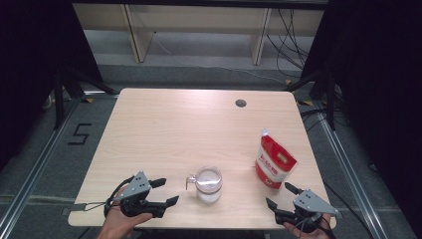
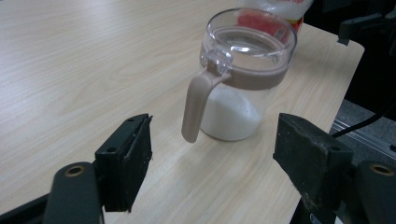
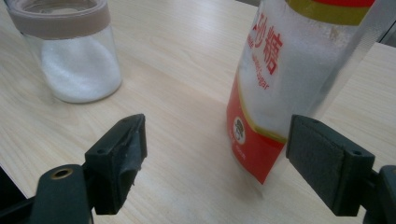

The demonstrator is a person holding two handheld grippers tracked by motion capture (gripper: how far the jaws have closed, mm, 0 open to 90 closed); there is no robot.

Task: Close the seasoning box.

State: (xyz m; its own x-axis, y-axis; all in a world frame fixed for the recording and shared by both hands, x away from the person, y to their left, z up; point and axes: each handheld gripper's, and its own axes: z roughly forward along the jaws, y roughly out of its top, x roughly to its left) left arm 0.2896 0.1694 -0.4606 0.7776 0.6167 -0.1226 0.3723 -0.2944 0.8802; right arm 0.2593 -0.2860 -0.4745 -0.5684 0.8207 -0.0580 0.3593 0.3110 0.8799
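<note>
A clear jar [image 1: 209, 184] with a tan band and a tan handle stands near the table's front edge, partly full of white granules. A red and white pouch [image 1: 274, 162] stands upright to its right. My left gripper [image 1: 169, 190] lies left of the jar, open, with its jaws pointing at the handle. In the left gripper view the jar [image 2: 233, 112] sits just beyond the left gripper [image 2: 215, 135], apart from both pads. My right gripper [image 1: 277, 194] is open just in front of the pouch. The pouch [image 3: 280, 70] rises close beyond the right gripper [image 3: 217, 135], and the jar [image 3: 74, 65] stands at upper left.
The pale wooden table [image 1: 174, 124] has a small round hole [image 1: 241, 103] near its far edge. Beyond the table stand light wooden shelf frames [image 1: 199, 30], with cables [image 1: 293, 45] on the floor at the right. Dark curtains hang on both sides.
</note>
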